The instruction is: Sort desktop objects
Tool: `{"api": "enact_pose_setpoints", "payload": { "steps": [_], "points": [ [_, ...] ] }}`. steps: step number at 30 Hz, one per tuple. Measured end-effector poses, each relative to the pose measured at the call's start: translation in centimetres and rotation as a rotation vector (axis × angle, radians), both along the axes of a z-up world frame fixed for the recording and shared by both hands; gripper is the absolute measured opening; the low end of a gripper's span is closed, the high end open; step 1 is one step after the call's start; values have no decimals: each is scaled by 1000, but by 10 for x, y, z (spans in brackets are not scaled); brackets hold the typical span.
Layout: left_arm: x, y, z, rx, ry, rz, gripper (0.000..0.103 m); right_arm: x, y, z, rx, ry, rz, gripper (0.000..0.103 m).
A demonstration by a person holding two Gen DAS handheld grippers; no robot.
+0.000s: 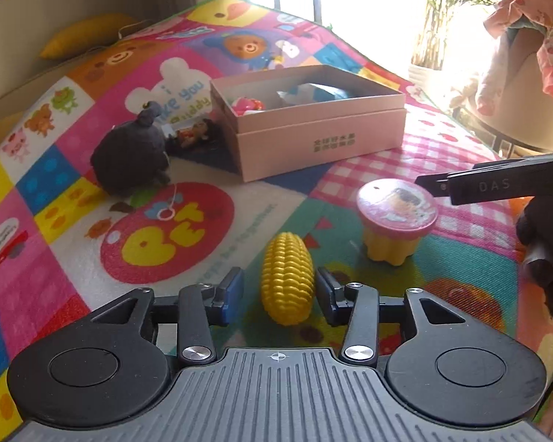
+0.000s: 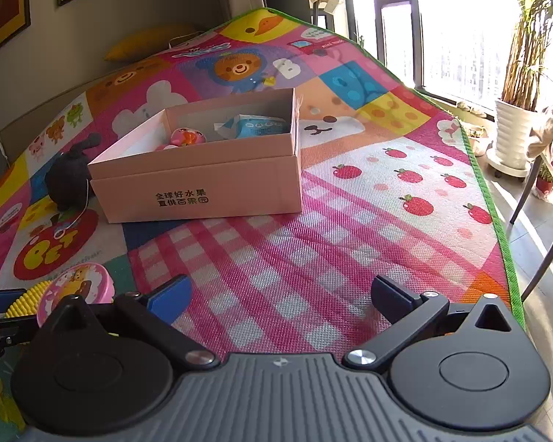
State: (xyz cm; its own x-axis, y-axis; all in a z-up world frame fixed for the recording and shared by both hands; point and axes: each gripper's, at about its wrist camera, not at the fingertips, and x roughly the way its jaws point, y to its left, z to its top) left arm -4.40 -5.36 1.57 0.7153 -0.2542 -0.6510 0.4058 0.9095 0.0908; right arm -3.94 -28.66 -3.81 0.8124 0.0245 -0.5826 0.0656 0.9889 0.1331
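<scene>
My left gripper [image 1: 280,289]: I see its two fingers on each side of the toy corn. There is a small gap on both sides, so the pads do not squeeze it. It is open.
Toy corn [image 1: 287,278]: It is yellow and lies on the play mat, right between my left fingers. Its tip points away from me.
My right gripper [image 2: 282,294]: Its fingers stand wide apart over the pink checked part of the mat. Nothing is between them.
Pink box [image 1: 308,121]: It sits in the middle of the mat, well past the corn. Its top is open.
In the box: I see a pink toy [image 2: 186,136] and a blue and white packet [image 2: 252,126].
Pink-lid cup [image 1: 396,217]: It is a yellow cup with a round pink lid. It stands up near the corn, on the corn's right in my left view.
Dark plush toy [image 1: 131,156]: It sits just beside the box, on its left. A white string hangs from it onto the mat.
Small figure [image 1: 193,133]: It lies between the plush toy and the box. It is too small for me to tell what it is.
Play mat [image 2: 350,228]: It is bright, with bears, apples and squares.
</scene>
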Motion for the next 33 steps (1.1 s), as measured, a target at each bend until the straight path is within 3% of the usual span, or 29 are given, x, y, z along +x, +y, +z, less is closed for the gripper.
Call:
{"api": "enact_pose_setpoints", "payload": {
  "steps": [6,13,17,26,33],
  "points": [
    [-3,19,-2,84,-26,59,82,0,-1,0,6,-4,0,103],
    [5,46,0,127,-33,204,94,-1,-1,0,6,-4,1,103],
    [5,57,2,99,-22,214,94,0,-1,0,5,-4,1,103],
    [-11,28,-1,32,20,14,96,0,0,0,5,-4,2,103],
    [-5,10,-5,12,10,-11,96,0,0,0,5,-4,2,103]
  ]
}}
